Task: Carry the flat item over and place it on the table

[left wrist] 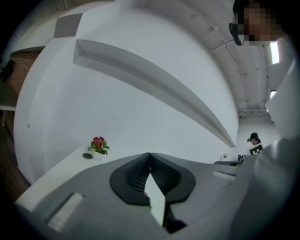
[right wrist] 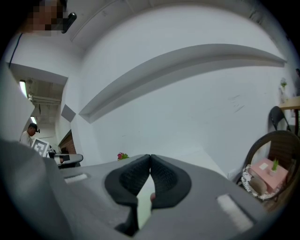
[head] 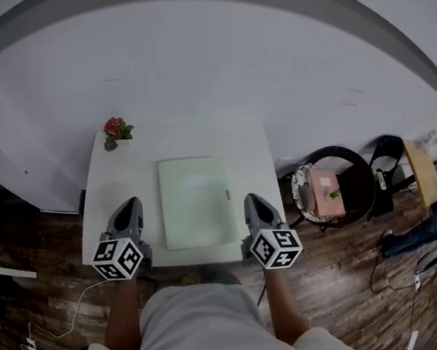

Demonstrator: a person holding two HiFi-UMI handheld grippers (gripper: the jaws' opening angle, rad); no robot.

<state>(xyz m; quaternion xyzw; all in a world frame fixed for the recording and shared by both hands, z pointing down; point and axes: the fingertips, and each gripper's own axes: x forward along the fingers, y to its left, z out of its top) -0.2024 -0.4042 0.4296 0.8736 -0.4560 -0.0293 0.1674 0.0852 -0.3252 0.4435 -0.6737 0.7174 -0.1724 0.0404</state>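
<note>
Centre frame, the flat item (head: 196,202) looks thin, light and stiff; pinch its 2 side edges. The left gripper (head: 129,208) and right gripper (head: 251,203) are clenched, empty.

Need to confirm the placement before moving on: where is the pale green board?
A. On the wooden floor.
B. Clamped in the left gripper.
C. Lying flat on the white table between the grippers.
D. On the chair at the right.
C: the head view shows the board flat on the table, left gripper and right gripper beside it, jaws together.
</note>
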